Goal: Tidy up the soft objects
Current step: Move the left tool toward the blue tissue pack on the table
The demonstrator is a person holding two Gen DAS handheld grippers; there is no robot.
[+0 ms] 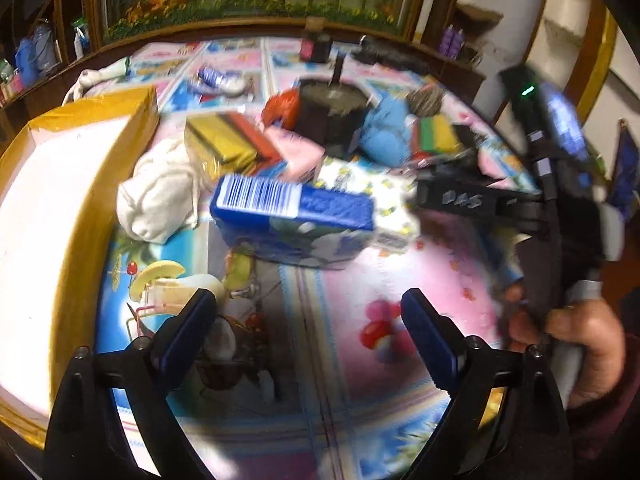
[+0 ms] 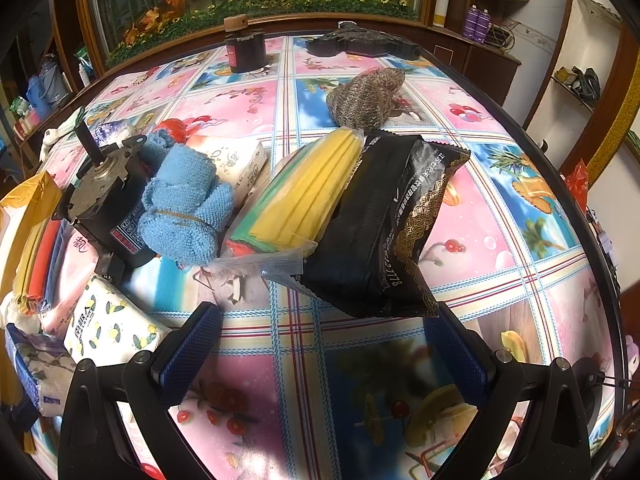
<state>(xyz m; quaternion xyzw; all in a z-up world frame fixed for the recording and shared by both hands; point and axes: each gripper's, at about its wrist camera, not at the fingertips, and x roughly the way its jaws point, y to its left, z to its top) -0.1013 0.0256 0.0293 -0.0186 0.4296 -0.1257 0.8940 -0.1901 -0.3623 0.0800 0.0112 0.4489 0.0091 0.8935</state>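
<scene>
In the left wrist view a blue tissue pack with a barcode lies just beyond my left gripper, which is open and empty over the tablecloth. A white cloth bag lies left of the pack, and a yellow and red cloth pack behind it. My right gripper is open, with its fingertips at the near edge of a black foil packet. A yellow cloth pack leans on that packet. A rolled blue towel sits to the left.
A yellow-taped box with a white inside stands at the left. A black motor, a lemon-print tissue pack, a knitted grey bundle and a dark jar share the table. A hand holds the other tool at the right.
</scene>
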